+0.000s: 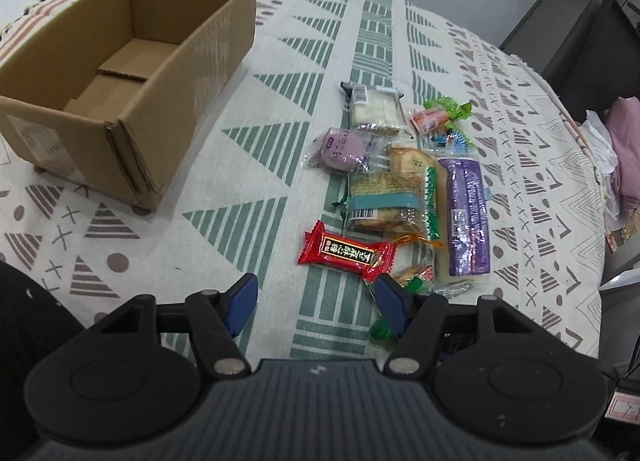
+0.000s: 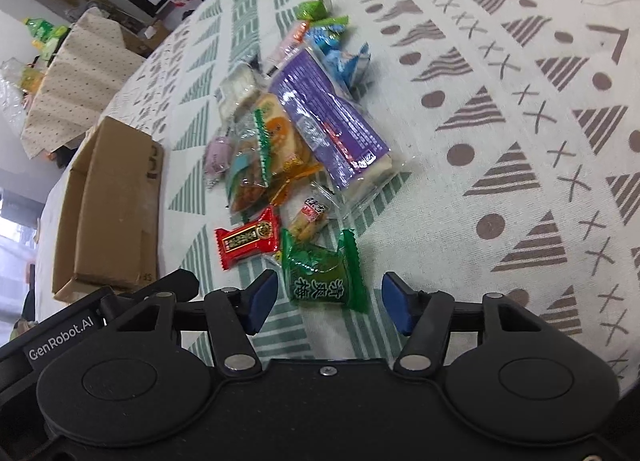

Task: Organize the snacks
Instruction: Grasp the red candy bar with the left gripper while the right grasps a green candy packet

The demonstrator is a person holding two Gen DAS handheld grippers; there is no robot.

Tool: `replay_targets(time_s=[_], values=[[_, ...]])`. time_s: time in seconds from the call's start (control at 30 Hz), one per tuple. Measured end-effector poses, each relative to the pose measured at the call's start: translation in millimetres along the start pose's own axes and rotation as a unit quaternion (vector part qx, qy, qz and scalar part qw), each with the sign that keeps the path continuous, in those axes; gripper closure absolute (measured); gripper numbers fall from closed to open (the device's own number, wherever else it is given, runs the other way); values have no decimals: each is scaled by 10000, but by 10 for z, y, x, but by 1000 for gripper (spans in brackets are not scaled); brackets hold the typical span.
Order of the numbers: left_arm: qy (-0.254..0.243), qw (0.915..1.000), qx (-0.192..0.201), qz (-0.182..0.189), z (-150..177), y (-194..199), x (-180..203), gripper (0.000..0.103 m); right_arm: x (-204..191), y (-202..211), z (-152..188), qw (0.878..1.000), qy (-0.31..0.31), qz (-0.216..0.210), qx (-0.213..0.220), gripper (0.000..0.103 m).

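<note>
Left wrist view first: the cardboard box sits open on the patterned tablecloth, and its bare floor shows nothing packed yet. The whole job looks to be ahead. The snack pile lies well to the right of the box, every packet out on the cloth. The left gripper hangs with its blue pads apart and nothing between them, only cloth. The red candy packet lies just beyond the tips, closer to the right-hand pad, not touched. The purple packet and the round lilac cake sit farther out.

Over to the right wrist view: same pile, seen from the other side, with the box off to the left, its inside hidden from here. The right gripper is also parted, and the green plum candy packet lies squarely in the gap, its lower edge level with the pads, clear space on both sides. No squeeze yet. The red packet sits just up and left. My read: green one first, everything else waiting.
</note>
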State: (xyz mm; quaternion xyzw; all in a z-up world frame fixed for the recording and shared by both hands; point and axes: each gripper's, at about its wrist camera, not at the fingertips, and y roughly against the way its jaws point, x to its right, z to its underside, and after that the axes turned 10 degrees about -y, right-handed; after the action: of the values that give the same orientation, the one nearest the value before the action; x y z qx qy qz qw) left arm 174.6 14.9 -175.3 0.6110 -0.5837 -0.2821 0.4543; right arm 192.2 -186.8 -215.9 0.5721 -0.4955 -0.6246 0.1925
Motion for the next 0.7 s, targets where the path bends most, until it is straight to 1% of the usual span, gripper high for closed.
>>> replay_targets(time_s=[0.1, 0.13, 0.2, 0.23, 0.33, 0.5, 0.57, 0.63, 0.7], values=[[12, 10000, -84, -20, -28, -99, 12, 39, 16, -77, -23, 10000, -29, -10, -55, 53], [21, 9999, -111, -25, -43, -133, 20, 39, 30, -92, -35, 9999, -46, -59, -70, 61], [28, 9999, -160, -33, -70, -202, 42, 39, 48, -97, -48, 9999, -43, -137, -65, 69], [17, 9998, -188, -44, -80, -237, 57, 39, 42, -90, -54, 9999, -7, -151, -50, 71], [-36, 9997, -234, -77, -113, -322, 108, 39, 24, -56, -74, 9999, 78, -68, 52, 72], [-160, 9994, -260, -147, -165, -418, 185, 39, 91, -19, -137, 9998, -19, 26, 198, 72], [-213, 9992, -277, -190, -185, -442, 218, 38, 102, -8, -149, 9996, -10, 87, 262, 72], [-252, 9990, -305, -192, -204, -469, 249, 35, 115, 3, -159, 9994, -19, 133, 309, 71], [-281, 9988, -327, -252, -219, -508, 279, 35, 120, 11, -172, 9993, -24, 161, 345, 71]])
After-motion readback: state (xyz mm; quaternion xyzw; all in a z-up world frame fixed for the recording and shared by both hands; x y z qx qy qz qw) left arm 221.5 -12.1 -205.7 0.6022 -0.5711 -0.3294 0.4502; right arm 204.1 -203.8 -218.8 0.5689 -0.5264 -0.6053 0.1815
